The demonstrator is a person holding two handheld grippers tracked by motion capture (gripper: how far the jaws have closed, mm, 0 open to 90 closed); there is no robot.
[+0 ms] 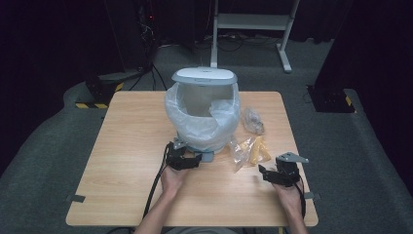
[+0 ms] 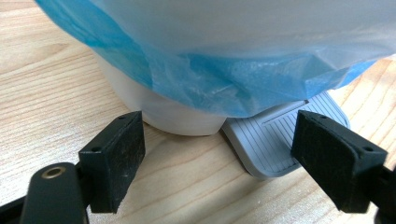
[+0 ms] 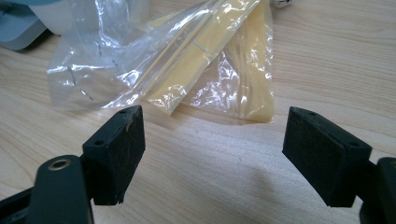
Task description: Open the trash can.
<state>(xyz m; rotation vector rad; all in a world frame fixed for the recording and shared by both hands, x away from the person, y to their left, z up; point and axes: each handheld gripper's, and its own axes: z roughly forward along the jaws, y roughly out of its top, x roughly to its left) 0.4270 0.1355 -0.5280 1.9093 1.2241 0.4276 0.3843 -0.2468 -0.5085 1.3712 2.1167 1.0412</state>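
The left gripper [image 1: 197, 161] sat open by the bin's grey pedal [image 2: 275, 140], and the right gripper [image 1: 263, 171] was open near the yellow bag [image 3: 219, 70], holding nothing.

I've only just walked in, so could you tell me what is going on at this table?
A person works a hand-held gripper in each hand. The left hand-held gripper sits open at the pedal of a bag-lined bin, whose lid is up. The right hand-held gripper is open, facing a yellowish plastic bag lying on the table.
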